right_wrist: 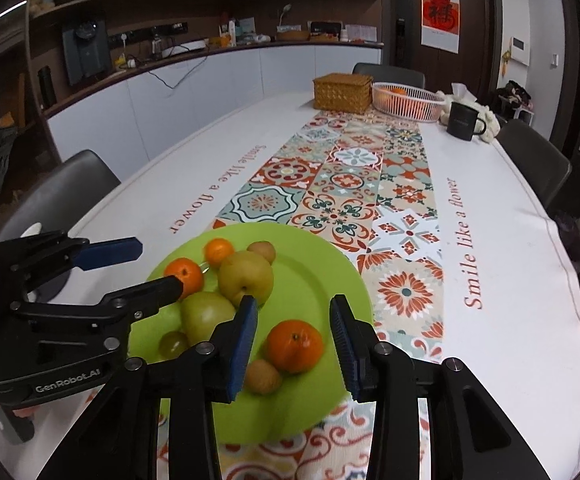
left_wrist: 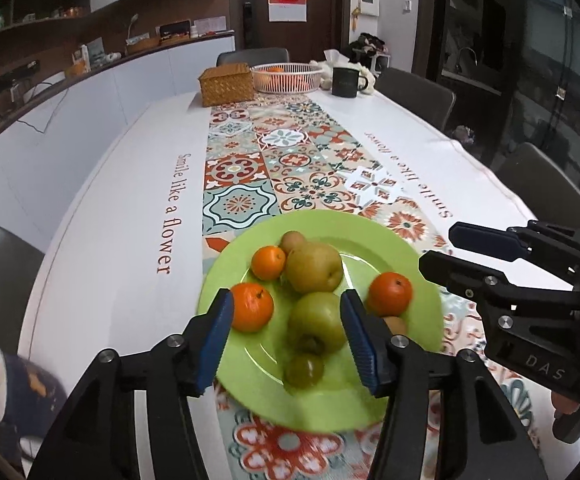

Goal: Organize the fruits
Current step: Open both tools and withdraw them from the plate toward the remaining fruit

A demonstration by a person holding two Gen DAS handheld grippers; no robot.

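Both claws wide open, empty, above fruit plate.
L claw (left_wrist: 286, 328) hung over green apple (left_wrist: 317, 322); R claw (right_wrist: 293, 340) over orange (right_wrist: 294, 346). Fruit sat on green plate (left_wrist: 393, 248), on bench (left_wrist: 130, 200) runner w/ basket (left_wrist: 286, 77) at far end.

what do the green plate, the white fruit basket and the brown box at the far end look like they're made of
Green plate: probably glossy plastic or glazed ceramic; it shows soft sheen. White basket: likely molded plastic, with thin slatted walls. Brown box: seemingly woven bamboo or rattan, with a matte checkered weave.
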